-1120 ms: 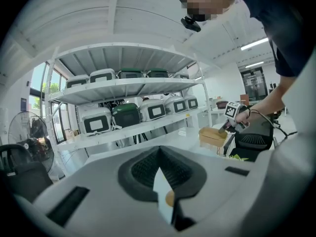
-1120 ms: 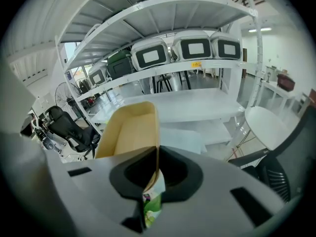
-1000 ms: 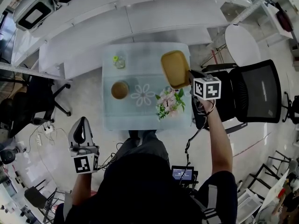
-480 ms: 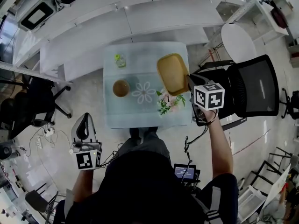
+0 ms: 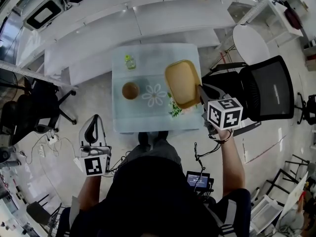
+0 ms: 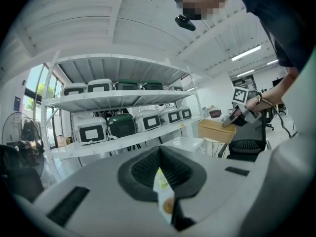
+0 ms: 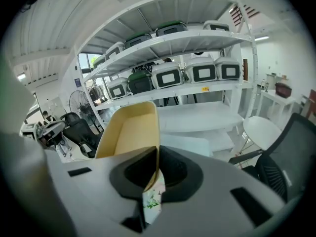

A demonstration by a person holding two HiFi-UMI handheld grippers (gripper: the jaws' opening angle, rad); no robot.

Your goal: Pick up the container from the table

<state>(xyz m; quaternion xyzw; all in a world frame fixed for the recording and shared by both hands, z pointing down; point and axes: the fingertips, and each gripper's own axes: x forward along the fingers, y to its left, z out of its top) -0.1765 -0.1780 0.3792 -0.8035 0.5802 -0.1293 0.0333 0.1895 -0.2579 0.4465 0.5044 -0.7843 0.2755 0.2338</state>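
The yellow container (image 5: pixel 181 83), a shallow rectangular tub, hangs tilted above the right side of the glass table (image 5: pixel 148 120). My right gripper (image 5: pixel 201 90) is shut on its near right rim. In the right gripper view the container (image 7: pixel 131 130) stands up from between the jaws of that gripper (image 7: pixel 157 169), its wall pinched between the pads. The left gripper view shows the container (image 6: pixel 216 131) far off in the air. My left gripper (image 5: pixel 93 118) hangs below and left of the table, off its edge, jaws together with nothing in them (image 6: pixel 160 174).
On the table are a brown bowl (image 5: pixel 130 90), a small green bottle (image 5: pixel 130 61), a white flower pattern (image 5: pixel 154 95) and a flower bunch (image 5: pixel 175 108) partly under the container. A black chair (image 5: pixel 261 95) stands right of the table, a white round table (image 5: pixel 251 43) behind, white shelving beyond.
My right gripper has lifted the container up and toward me; the container now overlaps the flower bunch in the head view. The left gripper has hardly moved.
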